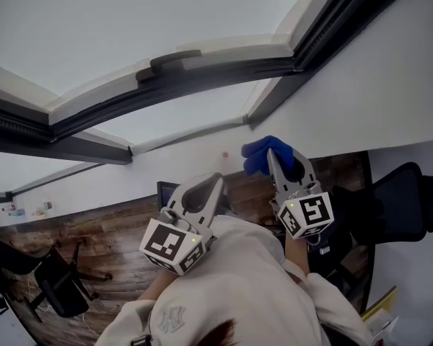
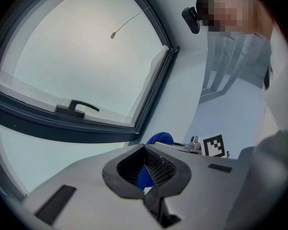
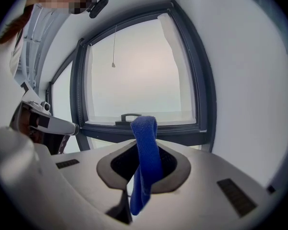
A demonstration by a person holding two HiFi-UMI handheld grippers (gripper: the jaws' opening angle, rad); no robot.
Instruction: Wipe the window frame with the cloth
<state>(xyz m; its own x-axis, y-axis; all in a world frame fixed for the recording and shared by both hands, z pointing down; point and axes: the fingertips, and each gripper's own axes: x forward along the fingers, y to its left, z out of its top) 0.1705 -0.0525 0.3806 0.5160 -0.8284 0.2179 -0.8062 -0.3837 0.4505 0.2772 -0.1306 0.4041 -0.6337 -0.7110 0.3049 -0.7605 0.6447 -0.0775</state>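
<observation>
The left tongs (image 2: 145, 147) are closed, holding nothing. The right tongs (image 3: 145, 150) pinch the blue cloth (image 3: 144, 127), raised near the dark window frame (image 3: 201, 104) but seemingly short of it; wiping looks not yet begun.

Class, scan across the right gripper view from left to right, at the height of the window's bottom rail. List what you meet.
Left tool → blue cloth → window frame's right upright → white wall.
</observation>
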